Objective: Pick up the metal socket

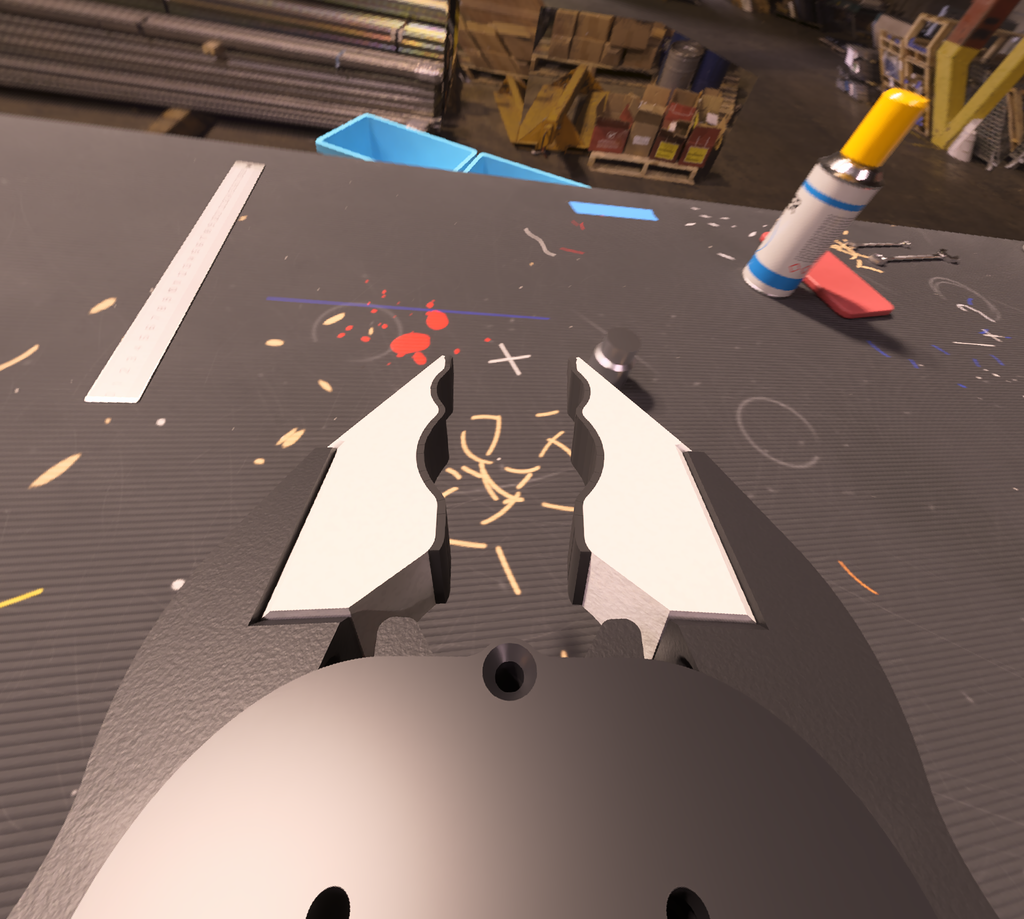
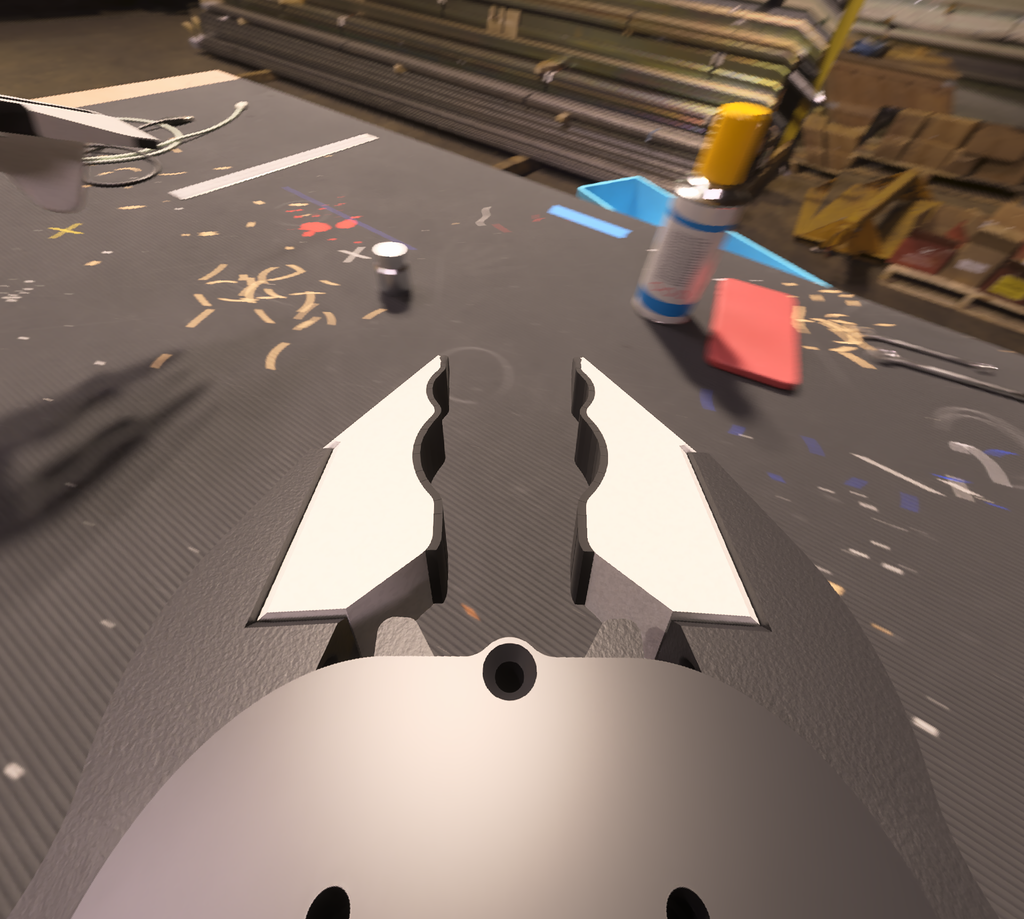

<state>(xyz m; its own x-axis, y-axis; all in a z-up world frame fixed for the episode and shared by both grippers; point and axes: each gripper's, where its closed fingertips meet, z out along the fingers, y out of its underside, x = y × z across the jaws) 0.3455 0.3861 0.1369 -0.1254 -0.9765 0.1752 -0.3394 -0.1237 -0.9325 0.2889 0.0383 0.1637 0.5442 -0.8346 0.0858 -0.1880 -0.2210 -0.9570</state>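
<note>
The metal socket (image 1: 614, 350) is a small shiny cylinder standing upright on the dark mat. In the left wrist view it sits just beyond and to the right of my left gripper's right fingertip. My left gripper (image 1: 510, 365) is open and empty, low over the mat. In the right wrist view the socket (image 2: 391, 269) stands ahead and to the left of my right gripper (image 2: 510, 363), which is open and empty. The left gripper (image 2: 72, 130) shows at the far left edge of the right wrist view.
A spray can with a yellow cap (image 1: 820, 205) leans over a red block (image 1: 848, 291) at the right. Two wrenches (image 1: 909, 254) lie beyond it. A white ruler (image 1: 177, 277) lies at the left. Blue bins (image 1: 399, 144) stand at the mat's far edge. A cord (image 2: 166, 133) lies far left.
</note>
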